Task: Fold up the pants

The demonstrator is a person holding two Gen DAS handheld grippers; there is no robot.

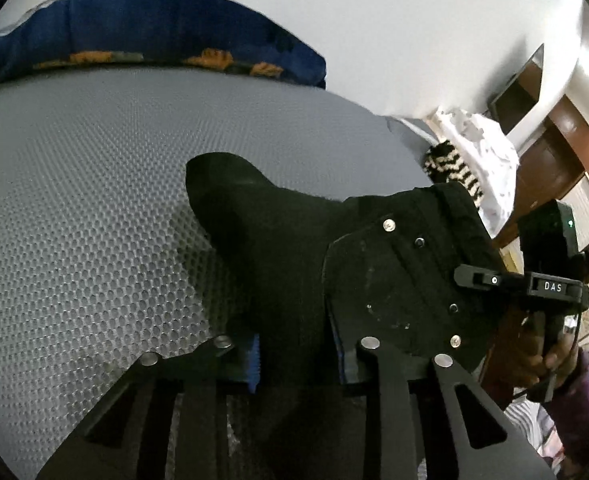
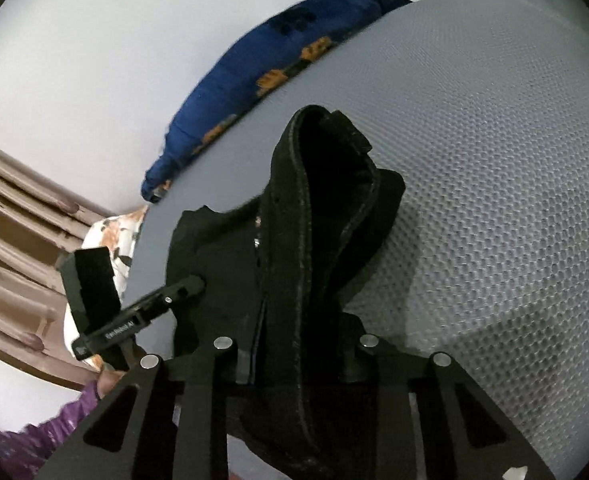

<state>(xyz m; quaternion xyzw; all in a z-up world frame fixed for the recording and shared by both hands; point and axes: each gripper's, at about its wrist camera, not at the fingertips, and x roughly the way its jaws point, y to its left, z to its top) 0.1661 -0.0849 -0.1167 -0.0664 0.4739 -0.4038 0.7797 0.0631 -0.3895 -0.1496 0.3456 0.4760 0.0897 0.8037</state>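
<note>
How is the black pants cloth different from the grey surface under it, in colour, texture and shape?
The pants are black, while the mat is pale grey. The pants cloth looks plain and soft with stitched seams; the mat carries a honeycomb pattern of small cells. The pants stand bunched in upright folds, pinched by the left gripper and right gripper; the mat lies flat and spread. Both are matte, not shiny.

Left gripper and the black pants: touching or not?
Touching. In the left wrist view, the left gripper has its pads closed on the black pants, with the cloth pinched between them and no gap visible.
</note>
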